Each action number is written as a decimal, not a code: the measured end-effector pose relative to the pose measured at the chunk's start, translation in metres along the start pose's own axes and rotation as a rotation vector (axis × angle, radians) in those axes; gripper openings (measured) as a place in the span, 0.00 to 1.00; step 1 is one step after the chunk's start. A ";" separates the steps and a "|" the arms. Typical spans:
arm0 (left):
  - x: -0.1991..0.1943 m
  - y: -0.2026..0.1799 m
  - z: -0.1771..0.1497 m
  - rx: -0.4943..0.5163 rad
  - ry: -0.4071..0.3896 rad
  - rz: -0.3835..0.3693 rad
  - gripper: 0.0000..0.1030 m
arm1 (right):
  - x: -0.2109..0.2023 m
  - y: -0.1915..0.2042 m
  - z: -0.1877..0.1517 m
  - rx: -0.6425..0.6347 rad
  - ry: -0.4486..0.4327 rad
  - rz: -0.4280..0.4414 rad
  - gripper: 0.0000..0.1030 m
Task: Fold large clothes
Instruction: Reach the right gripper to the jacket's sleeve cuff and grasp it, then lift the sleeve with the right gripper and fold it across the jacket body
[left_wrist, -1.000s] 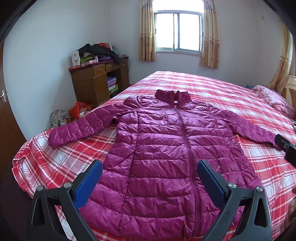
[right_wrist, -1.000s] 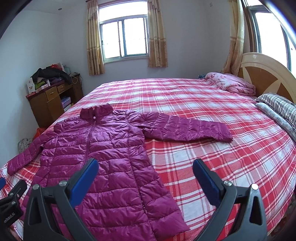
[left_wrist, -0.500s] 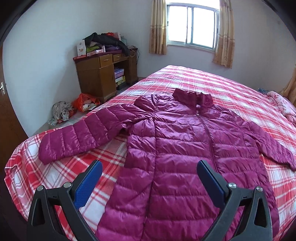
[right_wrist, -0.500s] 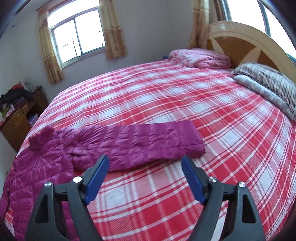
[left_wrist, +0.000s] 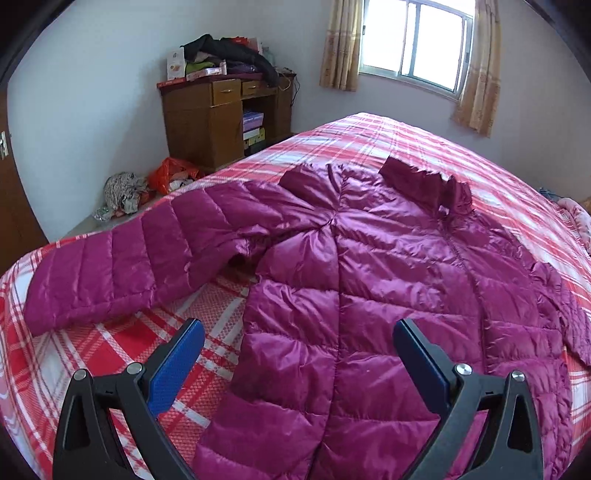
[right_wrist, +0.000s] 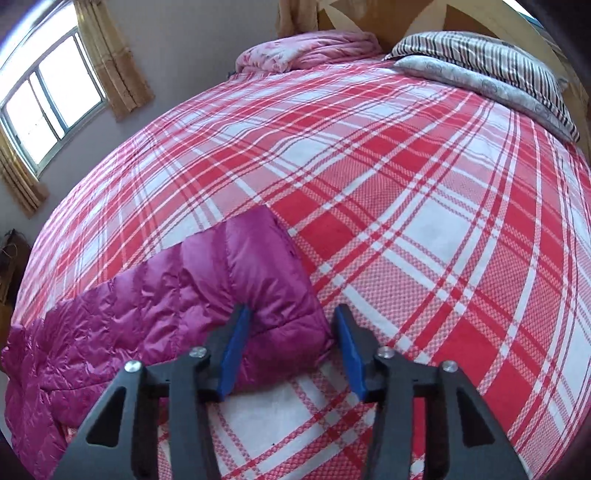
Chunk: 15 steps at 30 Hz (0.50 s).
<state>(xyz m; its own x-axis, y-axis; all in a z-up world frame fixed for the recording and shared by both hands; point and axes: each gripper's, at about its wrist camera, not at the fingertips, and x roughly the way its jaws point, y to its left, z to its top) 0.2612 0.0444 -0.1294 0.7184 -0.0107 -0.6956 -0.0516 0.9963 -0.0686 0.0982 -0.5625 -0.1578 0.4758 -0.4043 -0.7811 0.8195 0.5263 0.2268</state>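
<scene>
A magenta quilted down jacket (left_wrist: 369, 280) lies front-up and zipped on the red plaid bed (left_wrist: 81, 362), collar toward the window. Its left sleeve (left_wrist: 110, 266) stretches out toward the bed's edge. My left gripper (left_wrist: 298, 328) hovers open over the jacket's left side, nothing between its blue pads. In the right wrist view the other sleeve's cuff (right_wrist: 273, 280) lies flat on the bed (right_wrist: 424, 229). My right gripper (right_wrist: 291, 314) has come down around that cuff and its jaws are closing, the cuff's corner between them; the right pad (right_wrist: 349, 350) still stands clear of the fabric.
A wooden desk (left_wrist: 218, 122) piled with clothes and boxes stands by the wall left of the bed, bags and rags (left_wrist: 147, 181) on the floor beside it. At the headboard lie a pink folded quilt (right_wrist: 306, 51) and striped pillows (right_wrist: 484, 66).
Both grippers moved outward and down toward the sleeves. The right one rolled, closed in on the right cuff and narrowed its jaws around it. The left stayed open.
</scene>
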 end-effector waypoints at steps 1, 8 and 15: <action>0.004 -0.001 -0.003 0.002 0.005 0.006 0.99 | -0.001 0.005 -0.002 -0.035 -0.008 -0.018 0.37; 0.023 -0.009 -0.022 0.048 0.056 0.045 0.99 | 0.004 0.021 -0.004 -0.162 -0.040 -0.067 0.14; -0.026 0.006 -0.010 0.111 -0.070 0.033 0.99 | -0.065 0.081 0.008 -0.305 -0.173 0.042 0.13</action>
<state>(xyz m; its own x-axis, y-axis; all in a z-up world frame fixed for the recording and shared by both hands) 0.2354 0.0501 -0.1191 0.7646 0.0240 -0.6440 -0.0015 0.9994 0.0355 0.1361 -0.4999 -0.0836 0.5759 -0.4842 -0.6587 0.6771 0.7340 0.0524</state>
